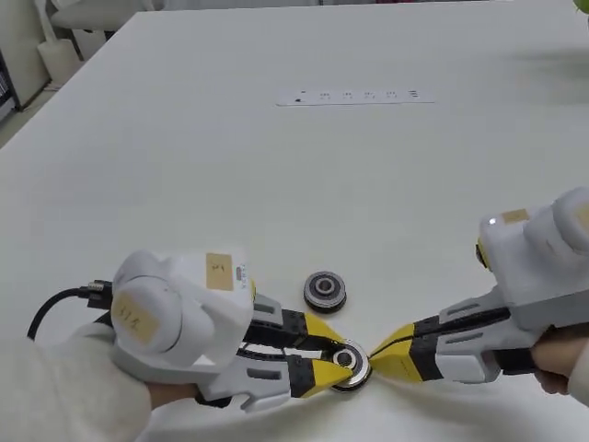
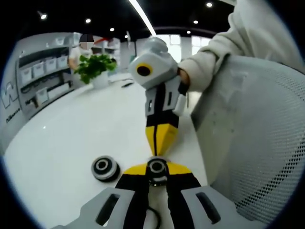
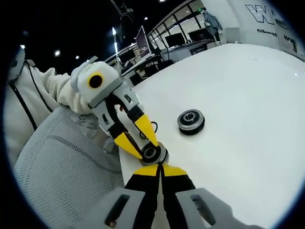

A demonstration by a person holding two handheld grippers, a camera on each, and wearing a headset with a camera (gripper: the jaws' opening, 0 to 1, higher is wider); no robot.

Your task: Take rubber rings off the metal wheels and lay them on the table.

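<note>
A small metal wheel point(image 1: 352, 365) with a dark rubber ring around it sits between the yellow fingertips of my left gripper point(image 1: 346, 361), which is shut on it low over the white table point(image 1: 276, 184). In the left gripper view the wheel point(image 2: 157, 166) is face-on between the jaws. My right gripper point(image 1: 379, 354) comes in from the right, shut, its tips against the wheel's rim point(image 3: 153, 153); I cannot tell whether they pinch the ring. A second wheel point(image 1: 325, 290) with its ring on lies flat on the table just beyond.
A flat white strip with dark marks point(image 1: 354, 96) lies far back on the table. A black cable point(image 1: 55, 308) trails from the left gripper. A white mesh chair back point(image 2: 257, 133) stands close to the table's near edge. A potted plant point(image 2: 95, 67) is off to the side.
</note>
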